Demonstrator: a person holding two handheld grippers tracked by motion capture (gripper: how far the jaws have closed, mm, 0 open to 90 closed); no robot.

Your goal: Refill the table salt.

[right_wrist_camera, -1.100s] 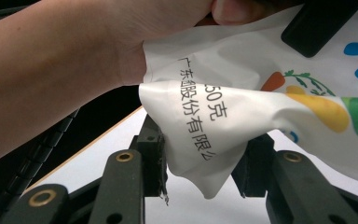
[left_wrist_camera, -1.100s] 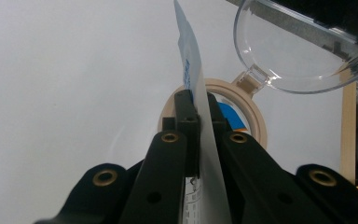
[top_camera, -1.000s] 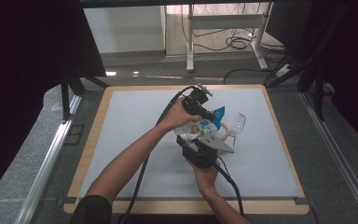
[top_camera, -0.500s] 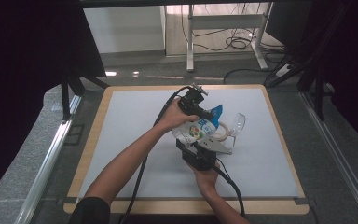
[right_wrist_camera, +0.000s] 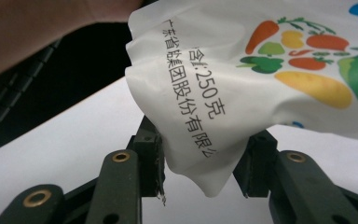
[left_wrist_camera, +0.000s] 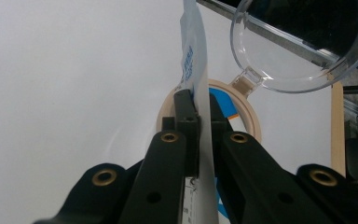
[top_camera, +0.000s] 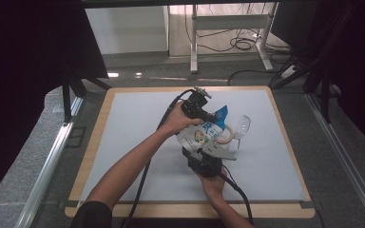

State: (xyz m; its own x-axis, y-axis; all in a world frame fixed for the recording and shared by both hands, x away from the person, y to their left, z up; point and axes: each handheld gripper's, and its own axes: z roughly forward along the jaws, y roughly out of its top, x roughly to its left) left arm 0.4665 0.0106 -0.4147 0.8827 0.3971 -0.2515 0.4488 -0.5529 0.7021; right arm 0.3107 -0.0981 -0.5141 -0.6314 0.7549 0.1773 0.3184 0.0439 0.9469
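A white food pouch [top_camera: 203, 134] printed with vegetables and Chinese lettering was held up off the grey mat [top_camera: 123, 142] between the two grippers, right of the mat's middle and nearer its far edge than its near one. The left gripper [left_wrist_camera: 200, 105] had its jaws closed flat on the pouch's thin top seam, seen edge-on in the left gripper view. The right gripper [right_wrist_camera: 200, 163] sat below, at the pouch's crumpled lower corner; its jaws stood on either side of the bunched film, and they looked clamped on it, though a little slack showed on the right side.

Just beyond the pouch stood a beige-rimmed container [left_wrist_camera: 251, 116] with its clear domed lid [left_wrist_camera: 303, 46] hinged back and open, toward the mat's right edge. In the high view the same lid [top_camera: 241, 126] stuck up just beside the pouch.

The step in hand seemed to be getting the pouch ready over the open container, either tearing the top seam or tipping the contents in. The next move would call for the left gripper to keep a firm pinch on the seam while the right steadied or lifted the bottom, bringing the pouch's mouth over the beige rim without knocking the light container or its raised lid.
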